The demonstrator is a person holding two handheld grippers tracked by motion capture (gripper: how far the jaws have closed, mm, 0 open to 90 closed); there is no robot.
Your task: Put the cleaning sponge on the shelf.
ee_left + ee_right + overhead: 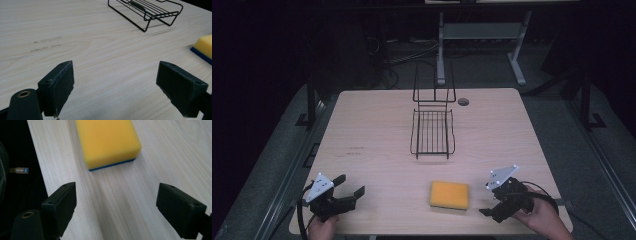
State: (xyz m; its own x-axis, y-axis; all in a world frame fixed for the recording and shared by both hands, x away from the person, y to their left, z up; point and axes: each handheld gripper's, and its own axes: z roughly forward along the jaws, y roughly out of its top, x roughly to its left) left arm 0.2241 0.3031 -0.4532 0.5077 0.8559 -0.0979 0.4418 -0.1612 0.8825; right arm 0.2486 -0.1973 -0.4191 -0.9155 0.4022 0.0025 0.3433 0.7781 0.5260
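A yellow sponge [449,195] with a blue underside lies flat near the front edge of the wooden table [377,125]. In the right gripper view the sponge [107,141] sits just ahead of the jaws, apart from them. My right gripper [488,206] is open at the sponge's right, held by a hand. My left gripper [351,186] is open at the front left, its jaws wide over bare wood. A black wire rack [432,130] stands at the table's middle back; the left gripper view has the rack [147,11] far off and the sponge [203,46] at its right edge.
A round cable hole [463,101] sits at the back of the table, right of the rack. Faint marks [354,151] show on the wood at left. Dark floor, cables and desk legs [517,60] lie beyond the far edge.
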